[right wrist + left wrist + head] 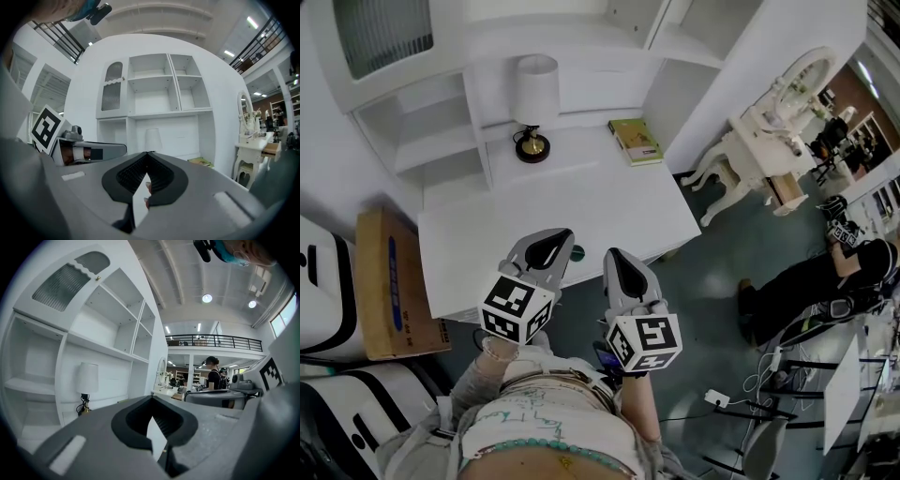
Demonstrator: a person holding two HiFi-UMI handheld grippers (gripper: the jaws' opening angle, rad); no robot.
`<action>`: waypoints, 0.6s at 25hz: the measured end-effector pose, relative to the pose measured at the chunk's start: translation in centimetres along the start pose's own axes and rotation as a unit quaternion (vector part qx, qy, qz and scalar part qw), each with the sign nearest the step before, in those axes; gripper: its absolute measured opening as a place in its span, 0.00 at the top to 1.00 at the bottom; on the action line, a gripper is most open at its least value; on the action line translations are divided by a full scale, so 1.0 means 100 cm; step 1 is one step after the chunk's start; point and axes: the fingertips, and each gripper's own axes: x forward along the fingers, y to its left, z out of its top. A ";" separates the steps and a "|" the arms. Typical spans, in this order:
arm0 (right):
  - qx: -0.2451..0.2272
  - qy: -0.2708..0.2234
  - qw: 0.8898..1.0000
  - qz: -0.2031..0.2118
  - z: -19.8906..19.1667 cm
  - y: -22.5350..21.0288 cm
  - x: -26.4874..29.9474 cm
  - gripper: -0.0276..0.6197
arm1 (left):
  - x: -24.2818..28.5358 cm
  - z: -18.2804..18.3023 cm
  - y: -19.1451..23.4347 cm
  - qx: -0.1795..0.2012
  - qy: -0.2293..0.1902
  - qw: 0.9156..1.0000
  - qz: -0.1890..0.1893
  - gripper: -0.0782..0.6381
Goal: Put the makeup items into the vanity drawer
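Both grippers are held close to my body at the front edge of a white desk (581, 202). My left gripper (546, 246) and my right gripper (614, 258) point toward the desk, jaws together, with no makeup item seen between them. In the left gripper view the left gripper (151, 398) has its tips meeting. The right gripper (149, 153) looks the same in its own view. A white vanity (764, 136) with an oval mirror (806, 75) stands far to the right, with a drawer (786, 190) pulled out. No makeup items are visible.
A lamp (534, 103) and a green book (636, 141) are on the desk under white shelves (431, 141). A small dark green round thing (577, 251) sits at the desk's front edge. A cardboard box (389, 281) stands left. A person (825, 281) and cables (759, 375) are at the right.
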 end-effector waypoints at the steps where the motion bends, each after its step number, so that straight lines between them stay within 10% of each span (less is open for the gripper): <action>1: -0.001 0.002 1.000 0.001 0.000 0.002 0.004 0.91 | 0.000 0.000 0.004 0.000 0.001 1.000 0.001 0.89; 15: -0.015 0.025 1.000 0.012 -0.008 0.004 0.028 0.91 | 0.009 -0.005 0.024 -0.001 0.013 1.000 0.010 0.89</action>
